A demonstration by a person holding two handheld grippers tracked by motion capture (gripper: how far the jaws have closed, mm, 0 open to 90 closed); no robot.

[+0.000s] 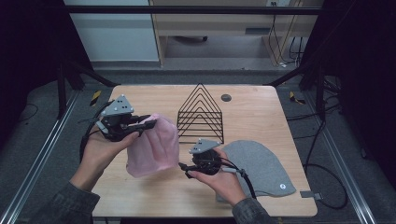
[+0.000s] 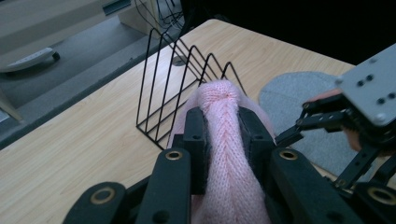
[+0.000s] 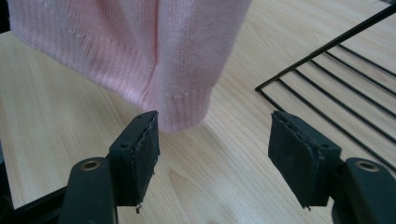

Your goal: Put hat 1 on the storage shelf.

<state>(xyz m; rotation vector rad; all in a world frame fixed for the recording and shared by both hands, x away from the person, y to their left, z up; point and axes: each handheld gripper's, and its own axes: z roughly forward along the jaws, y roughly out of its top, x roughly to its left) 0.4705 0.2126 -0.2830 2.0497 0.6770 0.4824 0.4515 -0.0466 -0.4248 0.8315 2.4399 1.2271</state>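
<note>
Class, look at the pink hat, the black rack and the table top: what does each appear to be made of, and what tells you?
Pink hat: soft knitted yarn, probably wool or acrylic; ribbed stitches and a hemmed edge show.
Black rack: thin metal wire, matte black coating, judging by its slim rigid triangles.
Table top: light wood or wood-look laminate; grain lines show, smooth finish.

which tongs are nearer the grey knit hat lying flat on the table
Right. The right tongs hover beside the grey knit hat's left edge, jaws open. The left tongs are across the table, shut on the pink knit hat.
</note>
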